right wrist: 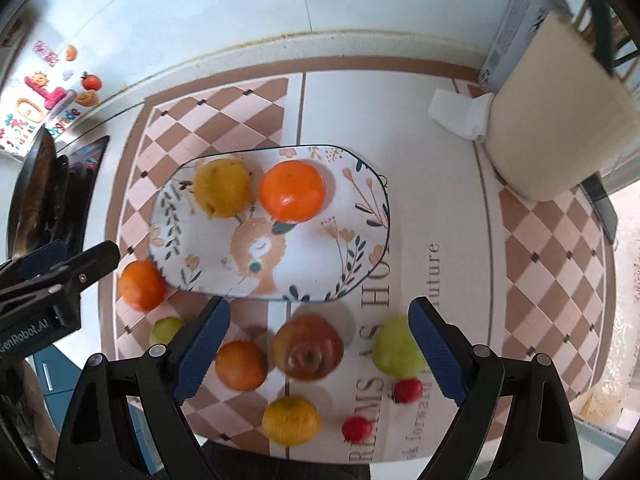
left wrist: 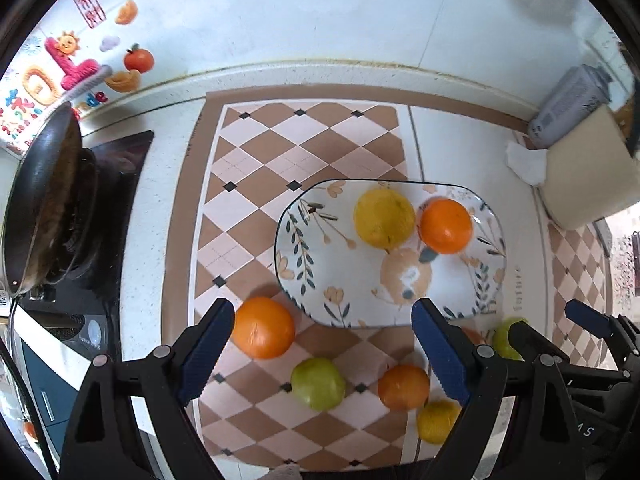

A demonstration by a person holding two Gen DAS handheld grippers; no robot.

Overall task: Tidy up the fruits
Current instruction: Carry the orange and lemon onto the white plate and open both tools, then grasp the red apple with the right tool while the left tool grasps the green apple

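The left gripper [left wrist: 324,346] and the right gripper [right wrist: 320,344] are both hanging above the counter with their blue pads spread wide and nothing between them. The plate [right wrist: 360,256], oval and printed with leaves and a fawn, is lying on the checked mat [left wrist: 256,168] and is holding two fruits side by side at its far end: a yellow fruit [right wrist: 222,188] and an orange [right wrist: 292,191], just about touching each other. The other fruit is sitting loose on the mat on the near side of the plate: an orange at the plate's left edge [right wrist: 141,285], a second loose orange [right wrist: 241,365], a red-brown apple [right wrist: 308,347], a green fruit [right wrist: 394,346] beside the right gripper's pad, a smaller green fruit [right wrist: 165,330], a yellow one [right wrist: 291,420] and two small red fruits [right wrist: 407,390]. Off to the left a dark wok [left wrist: 40,208] is resting on the stove, well apart from the plate. At the right, a cream board [right wrist: 556,116] is leaning near the wall with a crumpled white tissue [right wrist: 460,114] just beside it, and a grey carton [left wrist: 568,104] is standing behind the board. Colourful stickers [left wrist: 72,64] are showing on the tiled wall above the wok.
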